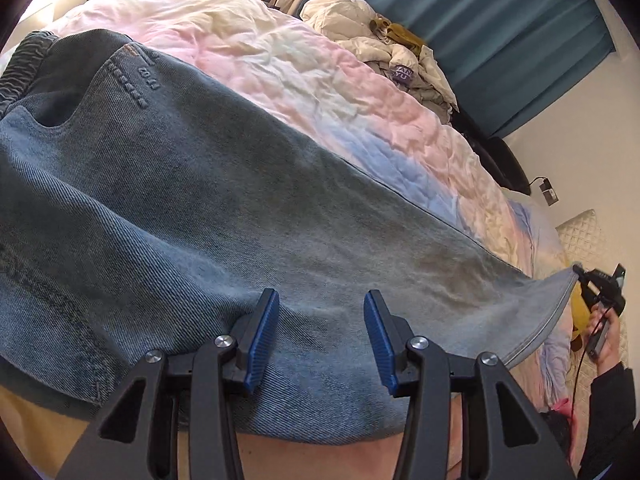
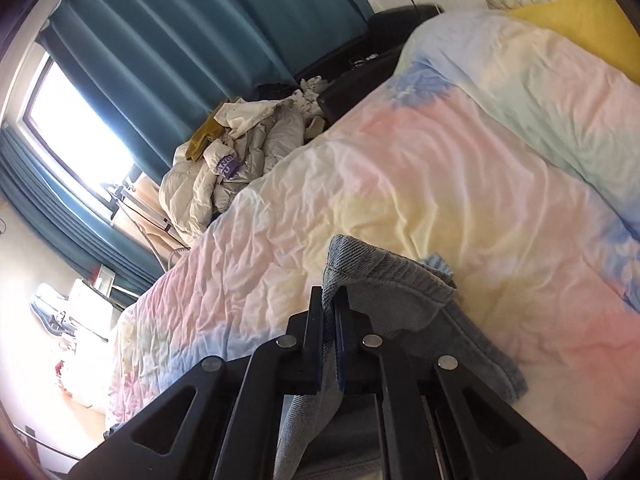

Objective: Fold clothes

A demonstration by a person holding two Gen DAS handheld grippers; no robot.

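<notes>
The right gripper (image 2: 329,300) has its two black, blue-padded jaws pressed tight on a fold of the faded blue denim trousers (image 2: 384,284), pinching the hem end of a leg so that the stitched cuff bunches up and stands above the fingertips while more of the cloth hangs down between the gripper's arms. In the left wrist view the same gripper (image 1: 578,270) shows small at the far right, held in a hand (image 1: 604,340) with a dark sleeve, with the corner of the trouser leg drawn up to its tip. The left gripper (image 1: 321,322) has its jaws spread apart with nothing between the ribbed blue pads (image 1: 264,340); it hovers over the near edge of the denim, with the cloth lying below and beyond the fingertips. The trousers lie stretched flat across a crumpled pastel quilt in pink, pale yellow and light blue (image 1: 280,64) that covers the bed, the elastic waistband (image 1: 24,64) at the far left and the leg running to the right. Beyond the quilt's far edge sits a heap of cream padded clothing (image 1: 384,44) with a mustard-coloured piece on top, and behind it hang teal curtains (image 1: 500,28). A quilted cream headboard (image 1: 584,236) stands against the white wall at the right.
</notes>
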